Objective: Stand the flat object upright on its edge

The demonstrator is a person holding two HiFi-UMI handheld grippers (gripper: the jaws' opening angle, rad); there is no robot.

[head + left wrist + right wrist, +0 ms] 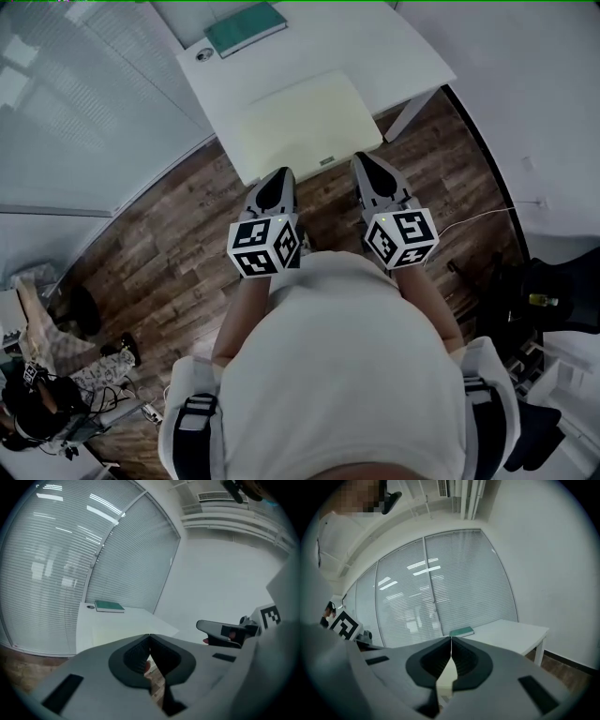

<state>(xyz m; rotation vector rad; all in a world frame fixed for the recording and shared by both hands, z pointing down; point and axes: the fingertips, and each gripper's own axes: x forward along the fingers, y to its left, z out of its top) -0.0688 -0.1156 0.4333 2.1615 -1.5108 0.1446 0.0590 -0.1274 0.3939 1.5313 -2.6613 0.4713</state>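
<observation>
I hold both claws side by side in front of me, above the wooden floor (169, 244), with their tips about at the near edge of the white tabletop (403, 56). My left claw (278, 173) is clenched. In the left gripper view its jaws (149, 636) meet at the tips with nothing between them, and only floor shows through the gap lower down. My right claw (362, 159) is clenched too. In the right gripper view its jaws (451, 640) are pressed together along one thin line, also empty.

The green book (246, 28) lies flat on its cover by the far left corner of the tabletop, well apart from both claws. Both gripper views show it lying flat out there (109, 606) (461, 631). Just beside it, closer to the corner, is a small round fitting (204, 53) set into the top. A pale cream mat (305, 122) lies flat between the book and me and reaches the near edge. On my left a glass wall with lowered blinds (75, 103) runs beside the tabletop.
</observation>
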